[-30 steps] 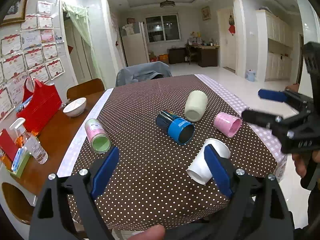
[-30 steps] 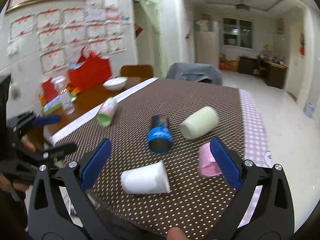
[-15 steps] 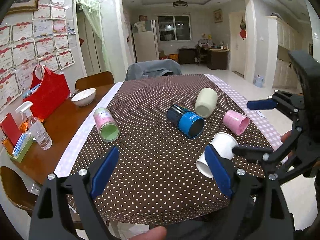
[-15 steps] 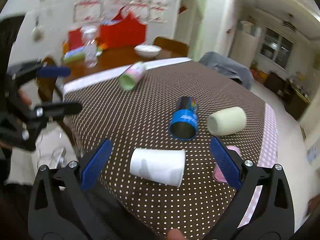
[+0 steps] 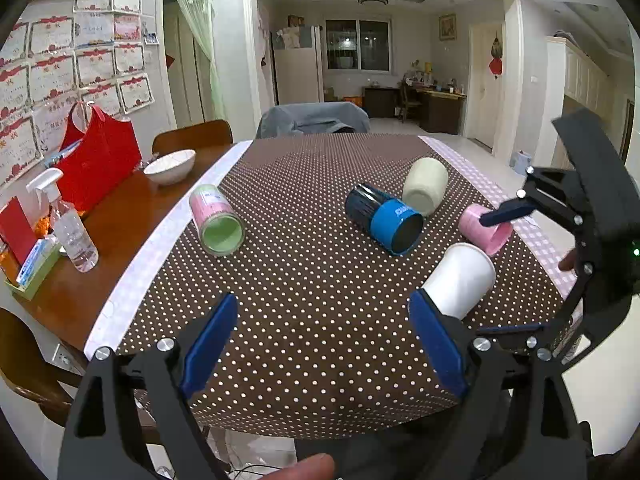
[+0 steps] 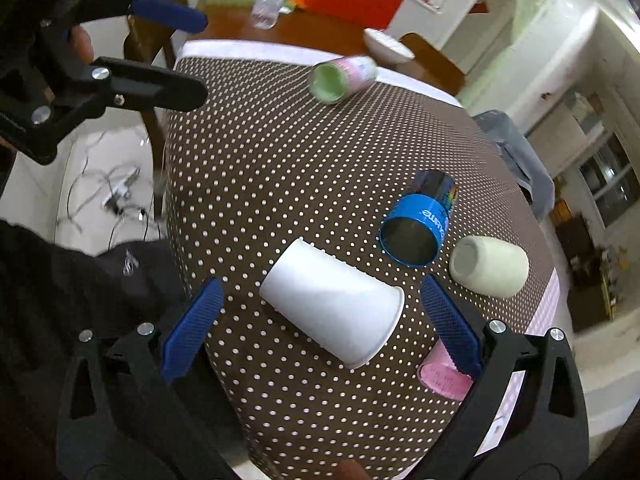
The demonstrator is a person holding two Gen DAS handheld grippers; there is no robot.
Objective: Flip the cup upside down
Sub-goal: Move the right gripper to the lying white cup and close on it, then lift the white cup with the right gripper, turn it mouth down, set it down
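Observation:
A white paper cup (image 6: 334,302) lies on its side on the dotted brown tablecloth (image 6: 256,184); it also shows in the left wrist view (image 5: 460,278). My right gripper (image 6: 320,326) is open, hovering above it with the cup between the fingers. My left gripper (image 5: 324,342) is open and empty above the table's near edge. Lying on their sides too are a blue cup (image 5: 384,220), a cream cup (image 5: 425,186), a pink cup (image 5: 482,230) and a pink-and-green cup (image 5: 216,220).
A wooden table (image 5: 100,240) on the left carries a white bowl (image 5: 170,166), a spray bottle (image 5: 72,228) and a red bag (image 5: 98,156). Chairs stand at the far end. The tablecloth's near edge drops off below my grippers.
My right gripper has swung over the table and tilted down, closing in on the white cup. My left gripper has shifted slightly and stays open.

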